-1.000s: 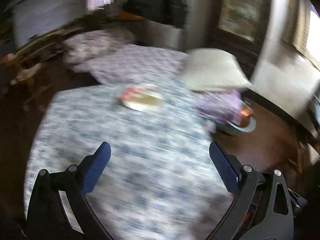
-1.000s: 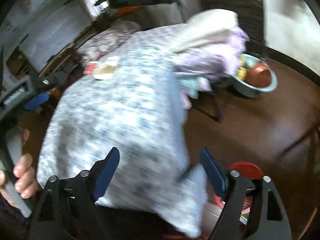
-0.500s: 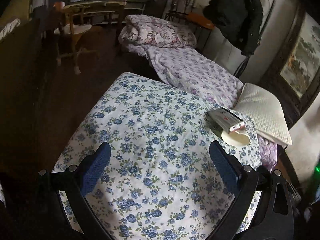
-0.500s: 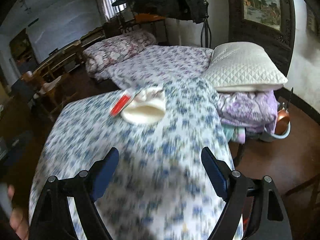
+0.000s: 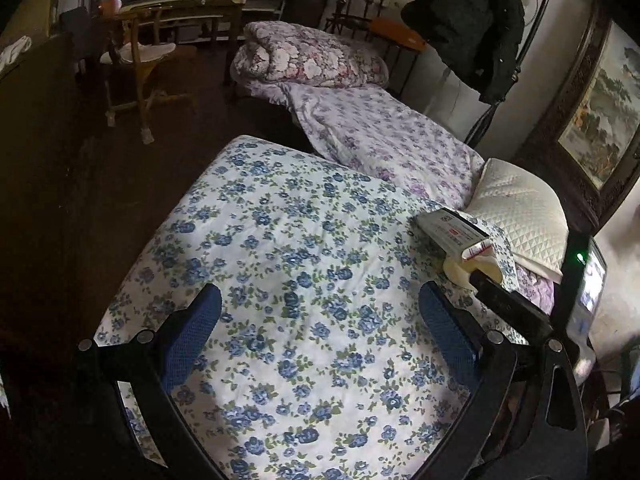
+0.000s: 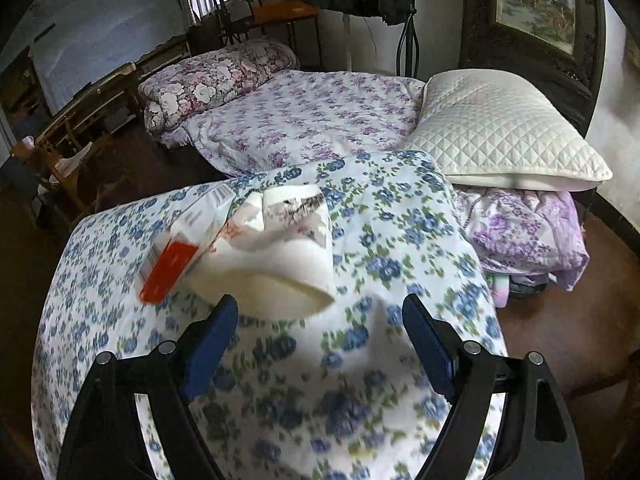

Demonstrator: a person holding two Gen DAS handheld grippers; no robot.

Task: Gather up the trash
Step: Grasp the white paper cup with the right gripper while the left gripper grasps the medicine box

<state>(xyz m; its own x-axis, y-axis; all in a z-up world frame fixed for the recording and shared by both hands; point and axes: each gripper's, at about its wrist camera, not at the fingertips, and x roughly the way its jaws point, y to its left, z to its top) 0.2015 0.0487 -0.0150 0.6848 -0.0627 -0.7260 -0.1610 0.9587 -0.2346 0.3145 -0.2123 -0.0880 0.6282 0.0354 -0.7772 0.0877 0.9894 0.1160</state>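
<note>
A crushed cream paper cup point(image 6: 276, 256) lies on its side on the blue-flowered bedspread point(image 6: 380, 240), against a flattened carton with a red panel point(image 6: 176, 256). My right gripper point(image 6: 318, 328) is open and empty, just short of the cup's mouth. In the left wrist view the cup point(image 5: 472, 268) and carton point(image 5: 452, 232) lie at the right, with the right gripper's dark finger touching or nearly at the cup. My left gripper point(image 5: 316, 316) is open and empty over the bedspread point(image 5: 280, 260), left of the trash.
A white quilted pillow point(image 6: 500, 128) lies right of the trash on purple bedding point(image 6: 528, 232). A purple-flowered quilt point(image 6: 312, 116) and a rolled floral duvet point(image 6: 216, 76) lie behind. A wooden chair point(image 5: 140, 60) stands on the dark floor at left.
My right gripper has moved in close to the cup and carton, which now fill more of its view. My left gripper has held nearly still, and the right gripper's finger has come into its view.
</note>
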